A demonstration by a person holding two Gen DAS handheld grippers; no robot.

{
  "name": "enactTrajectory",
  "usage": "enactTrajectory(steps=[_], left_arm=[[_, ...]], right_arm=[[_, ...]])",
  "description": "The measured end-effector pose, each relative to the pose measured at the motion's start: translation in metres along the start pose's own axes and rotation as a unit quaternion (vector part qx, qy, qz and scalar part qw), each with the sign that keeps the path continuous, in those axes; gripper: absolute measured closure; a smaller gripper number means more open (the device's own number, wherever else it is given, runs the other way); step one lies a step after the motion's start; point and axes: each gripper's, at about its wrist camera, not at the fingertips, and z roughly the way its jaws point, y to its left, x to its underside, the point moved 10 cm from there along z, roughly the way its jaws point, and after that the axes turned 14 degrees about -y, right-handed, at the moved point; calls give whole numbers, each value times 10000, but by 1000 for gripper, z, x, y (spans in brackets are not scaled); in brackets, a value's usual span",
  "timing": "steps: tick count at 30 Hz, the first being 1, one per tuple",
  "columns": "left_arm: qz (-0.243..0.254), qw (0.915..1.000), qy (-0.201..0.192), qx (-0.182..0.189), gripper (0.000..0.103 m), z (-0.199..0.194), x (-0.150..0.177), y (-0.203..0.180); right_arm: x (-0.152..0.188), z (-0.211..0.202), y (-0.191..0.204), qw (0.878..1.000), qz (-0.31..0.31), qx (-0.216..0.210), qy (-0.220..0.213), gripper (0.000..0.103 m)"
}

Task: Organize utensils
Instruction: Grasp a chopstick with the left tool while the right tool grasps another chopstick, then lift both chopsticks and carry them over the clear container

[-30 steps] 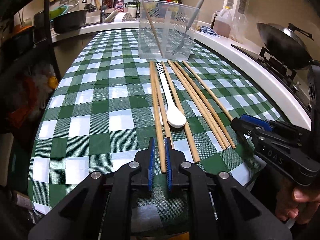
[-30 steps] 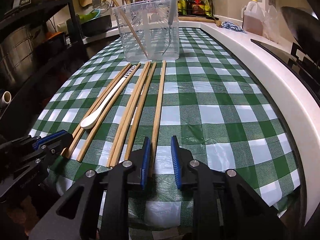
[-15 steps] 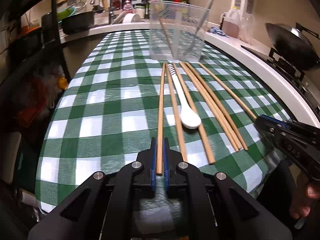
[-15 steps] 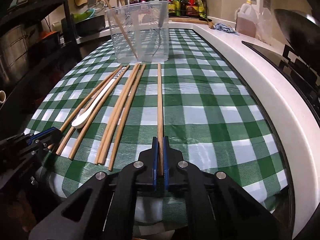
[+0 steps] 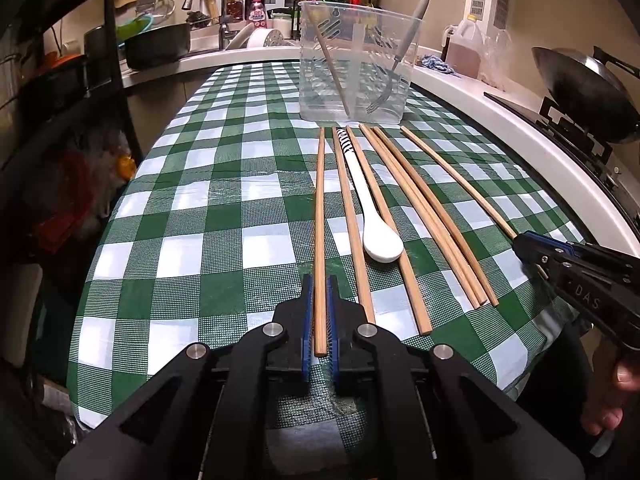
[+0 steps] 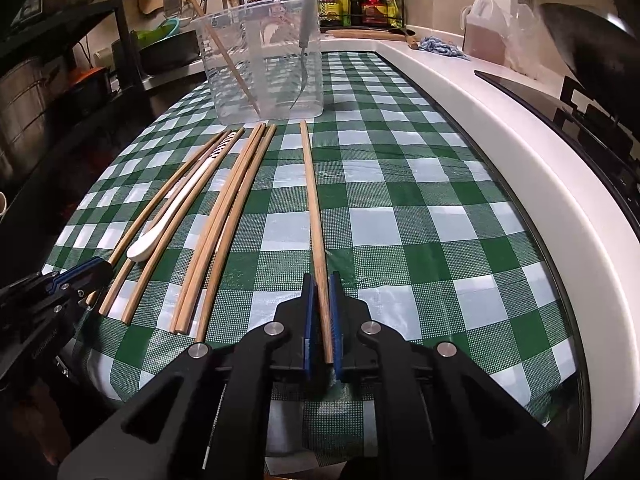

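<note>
Checked tablecloth (image 5: 208, 208) | both hand-held grippers (image 5: 320, 312) (image 6: 322, 316) clamp plain wooden chopsticks (image 5: 319, 216) (image 6: 314, 208)

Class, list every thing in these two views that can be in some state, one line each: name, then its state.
Left claw: shut on the leftmost chopstick.
Right claw: shut on the rightmost chopstick.
Other chopsticks: lying flat on the tablecloth, ungripped.
White spoon: lying flat among them.
Clear container: upright, holding a chopstick and a fork, both leaning.

Bare tablecloth (image 5: 208, 216) left of chopsticks (image 5: 420, 216)
</note>
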Motion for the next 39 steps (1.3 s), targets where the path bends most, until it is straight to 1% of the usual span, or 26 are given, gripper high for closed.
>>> enactTrajectory(steps=[11,14,27,30,39], left_arm=[[12,10000,-2,-2,97,0,0,0],[17,10000,3,0,97,0,0,0],[-8,10000,29,28,97,1,0,-2],[-2,10000,-36,37,97,-3,-2,-2],[101,9991,-413,63,97,-21,-21,-5]], right_arm=[[0,1,1,10000,11,-11,-32,94],[-1,1,1,10000,-11,-37,-24,97],[1,-5,-1,9999,100,-54,3,97],[-4,-10,-2,9999,126,-48,-81,97],[-30,-34,-6,9990,103,-12,-441,97]])
